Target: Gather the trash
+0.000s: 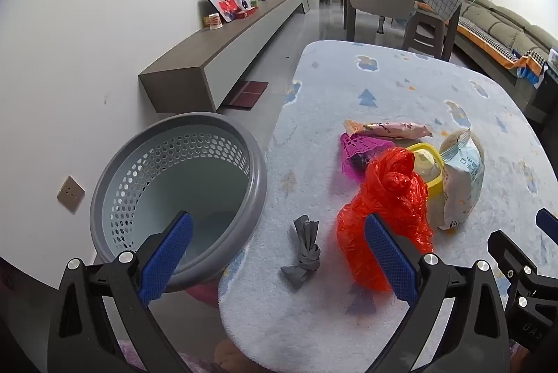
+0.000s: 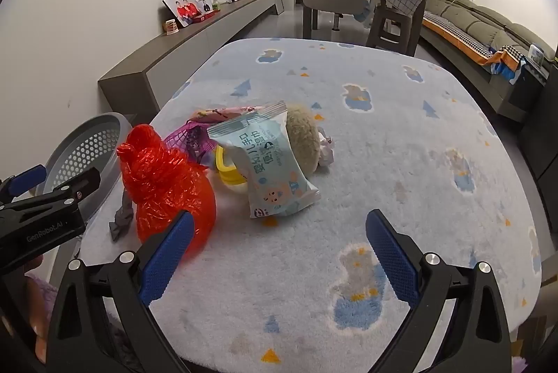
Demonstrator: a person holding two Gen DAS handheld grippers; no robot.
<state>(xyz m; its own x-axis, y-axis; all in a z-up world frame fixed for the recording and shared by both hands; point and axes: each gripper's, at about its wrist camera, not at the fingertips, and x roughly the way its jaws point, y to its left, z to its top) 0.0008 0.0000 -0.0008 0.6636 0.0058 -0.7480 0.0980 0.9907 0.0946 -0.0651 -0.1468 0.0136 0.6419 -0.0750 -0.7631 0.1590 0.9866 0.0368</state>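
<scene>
A grey perforated bin (image 1: 174, 198) stands at the left edge of a fluffy light-blue table cover (image 1: 401, 87). On the cover lies a trash pile: a knotted grey scrap (image 1: 304, 251), a crumpled red plastic bag (image 1: 387, 205), a magenta net piece (image 1: 359, 150), a pink wrapper (image 1: 387, 129), a yellow ring-shaped cup (image 1: 427, 169) and a pale blue wipes packet (image 1: 460, 184). My left gripper (image 1: 279, 254) is open, with the grey scrap between its fingers and untouched. My right gripper (image 2: 279, 254) is open over bare cover, nearer than the wipes packet (image 2: 272, 170) and the red bag (image 2: 164, 188).
A grey low cabinet (image 1: 223, 55) with framed photos runs along the left wall. Behind the table are a chair (image 1: 380, 0), a cloth-covered table and a sofa (image 1: 505, 31) at right. The left gripper's body (image 2: 42, 209) shows at the right wrist view's left edge.
</scene>
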